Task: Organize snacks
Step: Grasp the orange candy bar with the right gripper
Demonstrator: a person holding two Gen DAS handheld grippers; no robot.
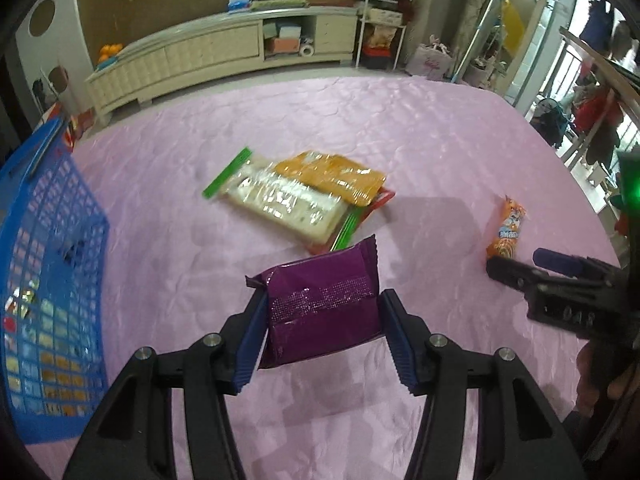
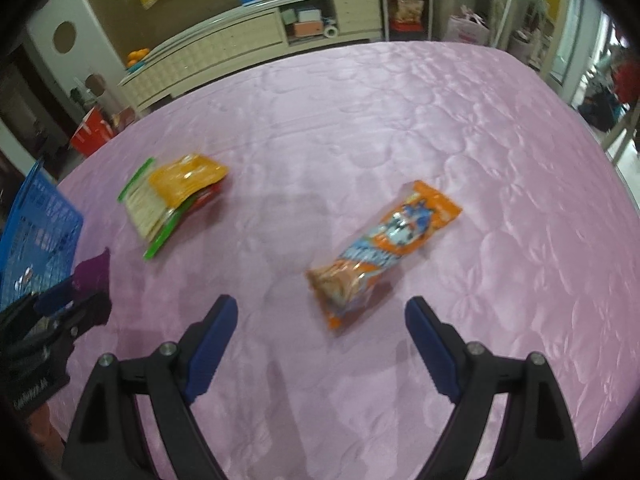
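Purple packet (image 1: pixel 322 312): glossy foil pillow pack with crimped, zigzag-cut ends, glittery dotted band across the face; pinched between the blue ribbed pads of the left gripper (image 1: pixel 323 340), lifted clear of the cover.
Left gripper in right wrist view (image 2: pixel 86 300): at the left edge, purple packet (image 2: pixel 94 270) sticking out beyond the tips.
Right gripper (image 2: pixel 321 350): jaws spread wide, nothing between the pads, hanging over the cover just short of the orange packet (image 2: pixel 382 246).
Orange packet: long, crinkly clear-and-orange film, cartoon print, lettering too blurred to read; lying flat, apart from the rest.
Snack pile (image 1: pixel 298 196): flat clear bag of pale biscuits with green strips, shiny orange pouch overlapping on top, red edge beneath; mid-cover.
Pink cover (image 1: pixel 440 140): satiny quilted fabric, stitched floral pattern.
Blue basket (image 1: pixel 48 288): rigid plastic lattice at far left, wrappers showing through the grid.
Cream cabinet (image 1: pixel 224 48): beyond the cover, against the wall.
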